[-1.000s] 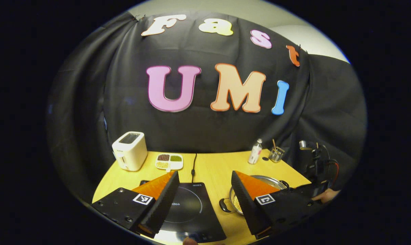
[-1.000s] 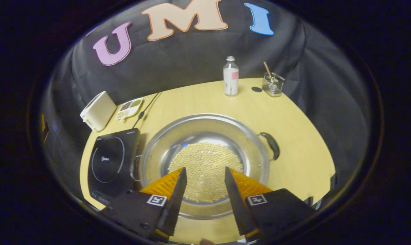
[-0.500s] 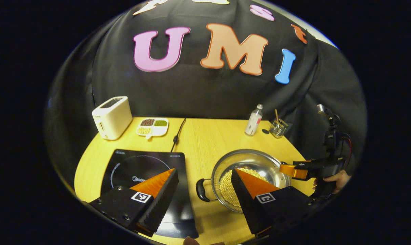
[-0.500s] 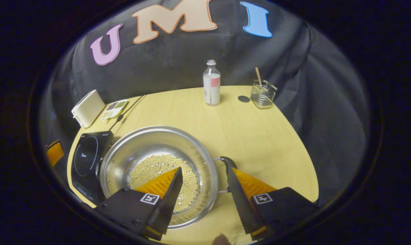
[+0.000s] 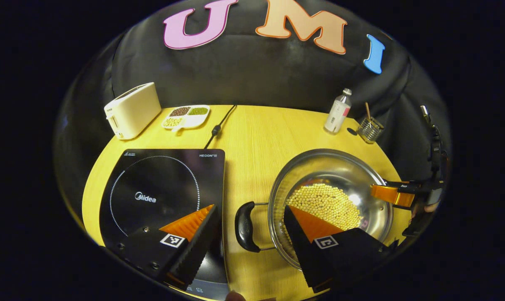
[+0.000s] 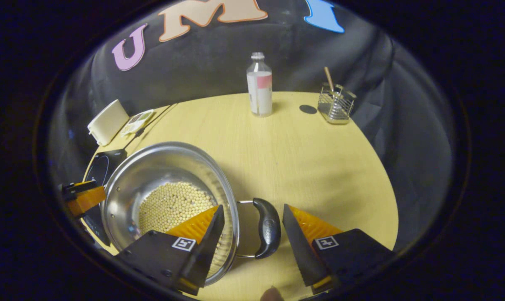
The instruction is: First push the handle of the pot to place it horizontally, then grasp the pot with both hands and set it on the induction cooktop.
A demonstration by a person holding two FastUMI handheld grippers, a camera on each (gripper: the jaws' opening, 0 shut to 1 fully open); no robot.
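Jaws of the left gripper [image 5: 247, 242] stand spread, the pot's left handle [image 5: 244, 226] lying between them, untouched as far as we see. At centre left of the left gripper view we note the induction cooktop [image 5: 160, 188] on the bench [image 5: 256, 133]; the pot [image 5: 332, 200] of yellow beans sits just beside it, lower right. In the right gripper view, the right gripper [image 6: 252, 242] also has jaws spread, straddling the pot's right handle [image 6: 267, 228] at lower centre without contact.
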